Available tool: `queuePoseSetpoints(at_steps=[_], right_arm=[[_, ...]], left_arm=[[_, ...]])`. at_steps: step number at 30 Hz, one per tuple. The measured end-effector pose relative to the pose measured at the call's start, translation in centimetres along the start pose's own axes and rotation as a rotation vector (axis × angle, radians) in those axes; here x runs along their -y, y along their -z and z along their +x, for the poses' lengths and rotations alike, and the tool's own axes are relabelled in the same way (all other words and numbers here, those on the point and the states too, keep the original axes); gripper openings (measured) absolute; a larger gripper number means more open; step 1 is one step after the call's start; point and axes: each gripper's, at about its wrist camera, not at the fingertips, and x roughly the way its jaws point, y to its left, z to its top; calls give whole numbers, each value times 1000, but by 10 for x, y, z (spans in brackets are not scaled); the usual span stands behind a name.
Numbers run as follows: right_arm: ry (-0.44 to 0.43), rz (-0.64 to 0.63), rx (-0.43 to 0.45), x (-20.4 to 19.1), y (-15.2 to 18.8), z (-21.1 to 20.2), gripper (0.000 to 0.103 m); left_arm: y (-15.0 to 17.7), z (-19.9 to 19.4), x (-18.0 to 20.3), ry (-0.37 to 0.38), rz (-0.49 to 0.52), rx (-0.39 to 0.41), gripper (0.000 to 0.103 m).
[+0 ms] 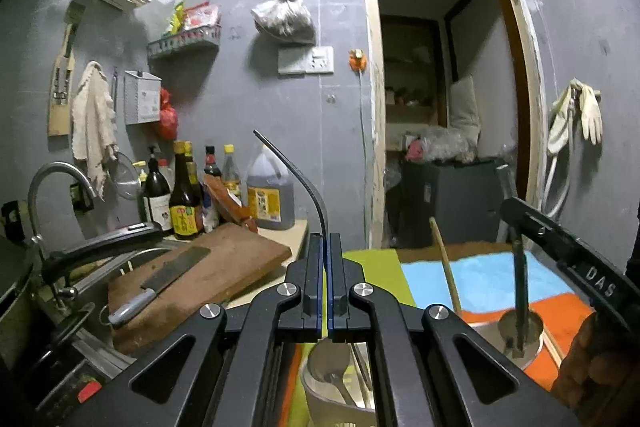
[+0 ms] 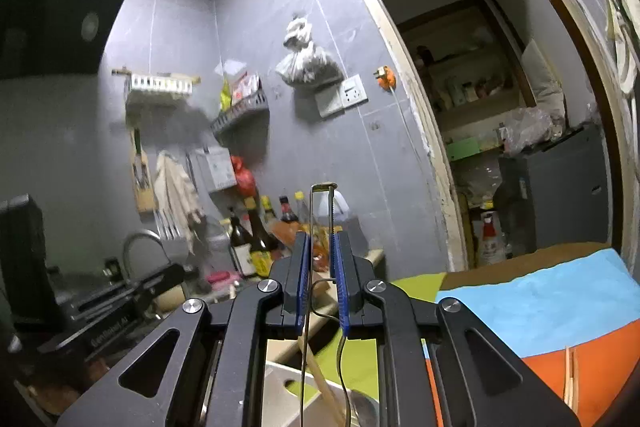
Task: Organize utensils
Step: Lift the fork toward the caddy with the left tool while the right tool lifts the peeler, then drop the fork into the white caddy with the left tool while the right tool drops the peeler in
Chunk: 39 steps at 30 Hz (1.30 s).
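- My left tongs (image 1: 326, 247) are clamped together on a thin dark handle (image 1: 298, 179) that curves up past the tips; stiff, light, slim enough to twist in the grip, so I take it low on the shaft.
- My right tongs (image 2: 320, 267) are nearly together on a wire-loop handle (image 2: 323, 211); springy, light, likely slippery metal. What kind of utensil it is I can't tell.
- Both utensils are held above the cloth-covered tabletop (image 2: 540, 299).
- A metal cup (image 1: 522, 333) on the tabletop holds more utensils.
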Motion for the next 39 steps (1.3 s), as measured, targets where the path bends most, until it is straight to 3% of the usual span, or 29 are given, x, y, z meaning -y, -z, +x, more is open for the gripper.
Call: queuePoseSetpoints(at_steps=[11,28,39], right_arm=[[73,-151,-51,-14,31,6,11],[108,-133,-164,-6,41,2,13],[106,-136,-141,-9,27,-15,30]], left_arm=[[15,12,9,63,18,-69,0],[27,11,7,169,-88,-188,1],[13,-7,6,173,-137,-132,2]])
